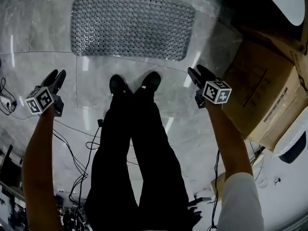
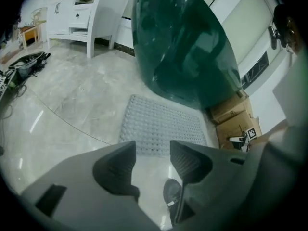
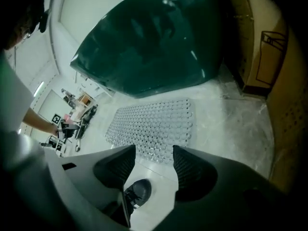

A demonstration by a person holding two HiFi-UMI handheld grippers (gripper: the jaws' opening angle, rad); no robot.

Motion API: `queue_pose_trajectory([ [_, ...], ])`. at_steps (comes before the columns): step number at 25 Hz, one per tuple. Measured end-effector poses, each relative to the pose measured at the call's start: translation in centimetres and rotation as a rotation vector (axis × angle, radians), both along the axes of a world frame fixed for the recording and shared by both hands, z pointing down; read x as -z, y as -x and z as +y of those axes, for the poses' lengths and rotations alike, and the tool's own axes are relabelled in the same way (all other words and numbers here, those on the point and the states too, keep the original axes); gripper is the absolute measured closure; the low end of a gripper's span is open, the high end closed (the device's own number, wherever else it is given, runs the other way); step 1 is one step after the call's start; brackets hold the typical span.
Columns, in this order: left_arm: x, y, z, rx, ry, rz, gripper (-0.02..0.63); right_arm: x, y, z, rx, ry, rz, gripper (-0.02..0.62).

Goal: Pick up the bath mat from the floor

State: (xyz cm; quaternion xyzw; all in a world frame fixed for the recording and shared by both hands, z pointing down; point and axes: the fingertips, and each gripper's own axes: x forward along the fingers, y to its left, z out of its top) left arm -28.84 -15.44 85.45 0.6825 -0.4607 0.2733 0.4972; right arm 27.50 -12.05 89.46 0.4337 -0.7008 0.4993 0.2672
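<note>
A pale studded bath mat (image 1: 132, 27) lies flat on the far side of the glossy marble floor (image 1: 38, 30). Cardboard boxes (image 1: 262, 95) stand at right, and what appear to be cables (image 1: 79, 172) trail near left.

open floor (image 1: 48, 61), boxes (image 1: 262, 97) right, maybe tub (image 2: 187, 47) behind

This looks like a bathroom-style room used as a recording set. The glossy grey marble-pattern floor (image 1: 43, 32) carries a clear studded rectangular bath mat (image 1: 132, 27) just beside a large dark green rounded glossy body (image 2: 187, 47), possibly a tub. A white cabinet with drawers (image 2: 72, 13) stands far left. Brown cardboard boxes (image 1: 262, 95) on the right and loose black cables (image 1: 79, 172) near left suggest a staged space.
</note>
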Motion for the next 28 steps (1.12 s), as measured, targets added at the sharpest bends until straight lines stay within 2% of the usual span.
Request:
queue_pose_trajectory([
  [2,-2.8,0.6,-0.6,-0.012,0.012,-0.012,0.382,-2.5,0.0,-0.7,0.025,-0.01,0.006,0.34],
  [6,-8.4,1.2,-2.8,-0.067,0.049,-0.02,0.356,-7.5,-1.7,-2.9,-0.01,-0.028,0.048,0.321],
  [10,-13.5,2.0,-5.9,-0.085,0.064,-0.042,0.345,-12.1,-3.1,-4.4,-0.02,-0.036,0.087,0.31],
  [15,-18.4,3.0,-8.6,-0.129,0.083,-0.08,0.333,-16.1,-3.3,-5.9,-0.001,-0.034,0.072,0.31],
  [18,-20.5,2.4,-9.4,-0.182,0.096,-0.075,0.319,-17.6,-3.5,-6.1,-0.002,-0.01,0.053,0.31],
  [23,-22.2,3.3,-8.7,-0.175,0.153,-0.091,0.319,-19.5,-2.7,-6.2,0.0,0.026,0.03,0.31],
  [28,-23.9,1.9,-8.3,-0.214,0.199,-0.083,0.319,-20.1,-1.3,-6.6,0.005,0.044,0.0,0.311],
])
